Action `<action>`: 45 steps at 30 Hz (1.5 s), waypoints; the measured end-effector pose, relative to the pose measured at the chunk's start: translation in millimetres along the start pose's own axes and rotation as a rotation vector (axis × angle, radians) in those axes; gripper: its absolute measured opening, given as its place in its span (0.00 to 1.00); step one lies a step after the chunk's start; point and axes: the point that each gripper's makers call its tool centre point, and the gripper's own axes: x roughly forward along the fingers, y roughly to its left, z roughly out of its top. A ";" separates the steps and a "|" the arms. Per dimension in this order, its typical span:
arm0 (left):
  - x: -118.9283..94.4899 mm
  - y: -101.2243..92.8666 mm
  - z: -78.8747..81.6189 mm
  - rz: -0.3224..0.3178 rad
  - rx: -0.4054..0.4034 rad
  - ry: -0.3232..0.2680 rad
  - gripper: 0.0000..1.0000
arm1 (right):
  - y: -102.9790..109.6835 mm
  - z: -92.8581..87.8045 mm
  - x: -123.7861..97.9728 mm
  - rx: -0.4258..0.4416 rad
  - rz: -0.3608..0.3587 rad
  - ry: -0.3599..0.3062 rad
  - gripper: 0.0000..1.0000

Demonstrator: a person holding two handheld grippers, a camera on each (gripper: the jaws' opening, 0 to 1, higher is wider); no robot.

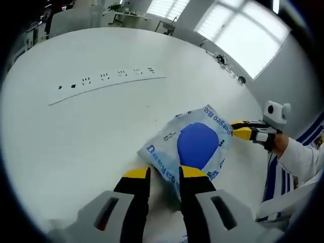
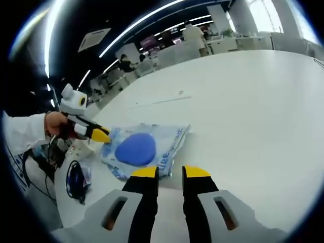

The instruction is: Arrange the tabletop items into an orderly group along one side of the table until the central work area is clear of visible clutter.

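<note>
Packet (image 1: pixel 195 144) on white table (image 1: pixel 76 131), both grippers' jaws clamping opposite edges: left (image 1: pixel 164 172), right (image 1: pixel 238 129).

Flat blue-and-white plastic packet (image 1: pixel 195 147) (image 2: pixel 142 148): lies on the white desk (image 1: pixel 76 131) (image 2: pixel 253 101), near its edge. Left claw (image 1: pixel 164 173) at one end of the packet, right claw (image 2: pixel 170 172) (image 1: pixel 242 128) at the opposite end. White recessed socket strip (image 1: pixel 104 83): set in the desk, beyond the packet.
</note>
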 end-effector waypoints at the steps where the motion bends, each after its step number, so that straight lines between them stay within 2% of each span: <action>1: -0.2 1.0 0.0 0.004 0.002 0.000 0.25 | 0.0 0.4 -0.7 -0.002 -0.001 -0.001 0.15; 10: -8.3 6.5 4.2 0.021 0.024 -0.020 0.34 | 3.2 3.7 -4.7 -0.008 -0.008 -0.015 0.12; 21: -23.9 5.3 14.6 0.026 0.041 -0.080 0.45 | 3.3 17.3 -10.1 -0.004 -0.013 -0.048 0.22; 27: -33.9 1.6 17.2 0.019 0.054 -0.102 0.53 | 7.0 20.2 -13.8 -0.018 -0.011 -0.048 0.30; 34: -46.4 -1.8 23.4 0.021 0.074 -0.138 0.59 | 11.8 22.7 -18.2 -0.028 -0.009 -0.051 0.35; 45: -65.9 -15.5 29.7 0.005 0.091 -0.198 0.70 | 35.3 32.7 -31.4 -0.047 0.007 -0.078 0.45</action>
